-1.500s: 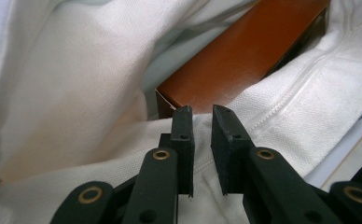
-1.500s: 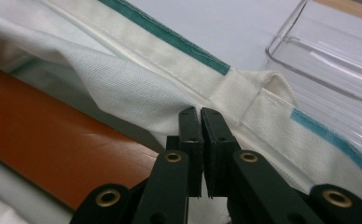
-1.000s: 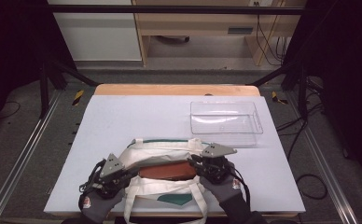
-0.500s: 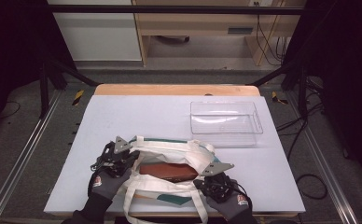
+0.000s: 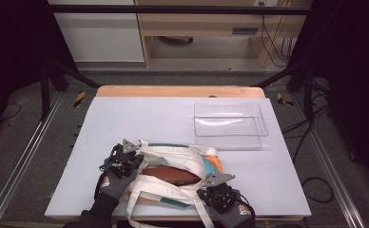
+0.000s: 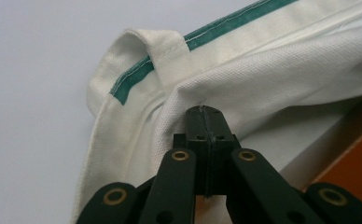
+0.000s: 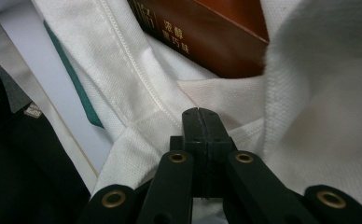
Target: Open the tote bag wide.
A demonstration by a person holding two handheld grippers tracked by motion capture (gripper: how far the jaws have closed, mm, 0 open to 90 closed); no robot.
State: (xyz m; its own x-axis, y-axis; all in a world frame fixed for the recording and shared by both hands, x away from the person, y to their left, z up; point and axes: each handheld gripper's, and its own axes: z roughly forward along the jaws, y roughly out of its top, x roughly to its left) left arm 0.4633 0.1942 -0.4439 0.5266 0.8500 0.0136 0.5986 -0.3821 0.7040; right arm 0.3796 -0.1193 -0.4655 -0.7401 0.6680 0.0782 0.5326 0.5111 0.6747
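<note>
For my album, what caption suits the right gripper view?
Right hand-held gripper pinching the white canvas bag beside a brown box.

Pale table (image 5: pixel 140 118) with white tote bag (image 5: pixel 173 159), clear bin (image 5: pixel 230 126).

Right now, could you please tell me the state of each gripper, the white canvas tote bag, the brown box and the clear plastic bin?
Left gripper: shut on the bag's cloth.
Right gripper: shut on the bag's cloth.
White canvas tote bag with green trim: lying flat, mouth held open.
Brown box: lying inside the bag.
Clear plastic bin: upright, empty.
</note>
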